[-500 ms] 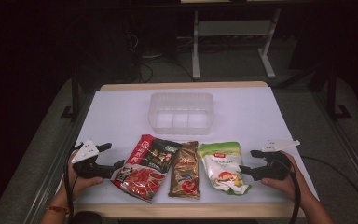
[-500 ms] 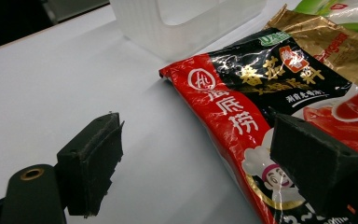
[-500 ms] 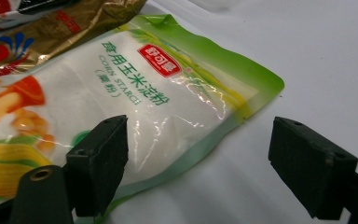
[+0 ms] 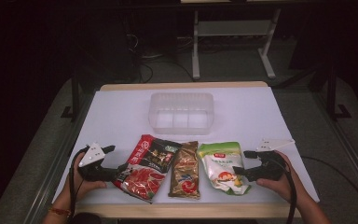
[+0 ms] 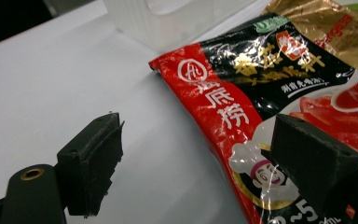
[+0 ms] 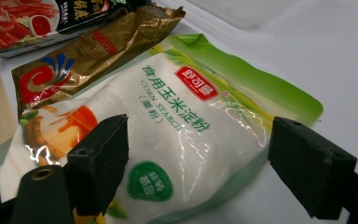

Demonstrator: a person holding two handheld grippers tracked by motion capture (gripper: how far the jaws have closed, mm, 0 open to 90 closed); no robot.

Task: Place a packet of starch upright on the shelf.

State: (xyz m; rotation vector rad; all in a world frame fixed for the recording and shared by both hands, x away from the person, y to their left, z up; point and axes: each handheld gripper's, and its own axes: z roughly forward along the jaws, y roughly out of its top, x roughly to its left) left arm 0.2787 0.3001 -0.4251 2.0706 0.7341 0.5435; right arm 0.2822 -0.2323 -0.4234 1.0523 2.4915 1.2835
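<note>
From above, three packets lie side by side on the white counter before a clear tub. The left gripper, jaws spread, straddles the red packet's edge. The right gripper, jaws spread, frames the corn starch bag, label legible.

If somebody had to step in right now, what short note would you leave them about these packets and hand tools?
Left gripper: open, at the left edge of the red packet, holding nothing.
Right gripper: open, at the right edge of the green-and-white packet, holding nothing.
Gold packet lies between those two, near the front of the table.
Clear bin behind them looks empty.
Done: nothing packed.
Left, probably: move all three packets into the bin.
</note>
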